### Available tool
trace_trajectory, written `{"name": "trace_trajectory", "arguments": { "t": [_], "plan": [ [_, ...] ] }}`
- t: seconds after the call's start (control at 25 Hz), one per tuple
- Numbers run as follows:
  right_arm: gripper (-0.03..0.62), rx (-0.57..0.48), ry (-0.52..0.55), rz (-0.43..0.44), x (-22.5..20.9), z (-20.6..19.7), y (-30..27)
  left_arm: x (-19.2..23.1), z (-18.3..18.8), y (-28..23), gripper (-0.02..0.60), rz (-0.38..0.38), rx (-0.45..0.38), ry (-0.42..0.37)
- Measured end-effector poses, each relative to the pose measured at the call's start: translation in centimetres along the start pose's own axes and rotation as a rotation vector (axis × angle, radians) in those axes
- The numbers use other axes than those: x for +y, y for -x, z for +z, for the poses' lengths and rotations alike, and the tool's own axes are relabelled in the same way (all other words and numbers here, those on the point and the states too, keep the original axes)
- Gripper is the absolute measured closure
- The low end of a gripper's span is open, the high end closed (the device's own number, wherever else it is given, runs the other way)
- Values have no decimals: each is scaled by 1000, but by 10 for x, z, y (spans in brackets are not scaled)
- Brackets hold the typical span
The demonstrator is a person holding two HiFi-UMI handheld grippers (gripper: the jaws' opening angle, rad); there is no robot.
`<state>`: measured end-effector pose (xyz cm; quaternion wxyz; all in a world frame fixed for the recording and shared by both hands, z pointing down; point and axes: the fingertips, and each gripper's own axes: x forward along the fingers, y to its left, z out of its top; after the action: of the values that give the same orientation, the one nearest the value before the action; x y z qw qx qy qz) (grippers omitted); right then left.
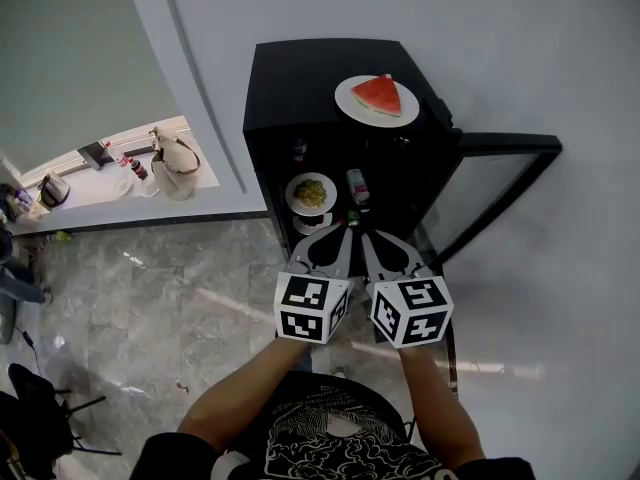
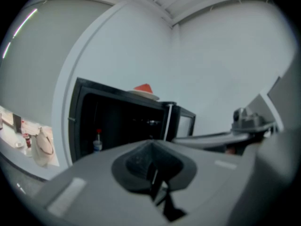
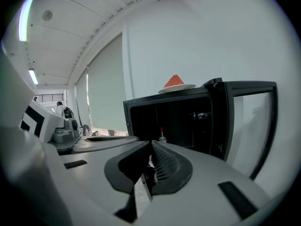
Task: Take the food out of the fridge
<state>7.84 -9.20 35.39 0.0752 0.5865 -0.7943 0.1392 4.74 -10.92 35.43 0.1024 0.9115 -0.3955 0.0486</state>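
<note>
Marble floor point(image 1: 150, 288), black fridge point(image 1: 290, 78) open, white plate of yellowish food point(image 1: 311, 193), noodles maybe, inside; left gripper point(image 1: 340, 230) and right gripper point(image 1: 366, 236) both pinched closed, empty.

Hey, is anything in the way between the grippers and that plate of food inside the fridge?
Nothing visible. The fridge door is swung open to the right, and the plate of food sits just past the left hand-held gripper and right hand-held gripper. The bottle stands beside the plate, not in front.

Grey left tool point(image 1: 340, 234) and right tool point(image 1: 366, 238), black-white marker cubes point(image 1: 312, 308) — black shirt point(image 1: 330, 433), seemingly pale-printed.
</note>
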Motion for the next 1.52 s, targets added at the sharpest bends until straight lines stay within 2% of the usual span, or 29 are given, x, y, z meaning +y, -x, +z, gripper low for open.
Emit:
{"name": "trace_trajectory", "arguments": {
  "t": [0.2, 0.32, 0.84, 1.16, 1.2, 1.28, 1.52],
  "plan": [
    [582, 7, -30, 6, -3, -7, -2, 1, -2, 0, 581, 8, -10, 16],
    [582, 20, -97, 18, -7, -21, -13, 6, -6, -3, 581, 14, -5, 15],
    [582, 65, -571, 127, -19, -89, -99, 62, -30, -27, 580, 51, 33, 9],
    [580, 86, -823, 137, -37, -131, -161, 105, -47, -39, 580, 86, 68, 23],
    [573, 87, -861, 139, -38, -137, -169, 109, -50, -40, 580, 88, 75, 26],
    [512, 89, -941, 151, -41, -147, -183, 116, -56, -43, 580, 92, 87, 31],
    [497, 116, -1062, 144, -47, -174, -219, 134, -67, -48, 580, 103, 115, 37]
  ]
}}
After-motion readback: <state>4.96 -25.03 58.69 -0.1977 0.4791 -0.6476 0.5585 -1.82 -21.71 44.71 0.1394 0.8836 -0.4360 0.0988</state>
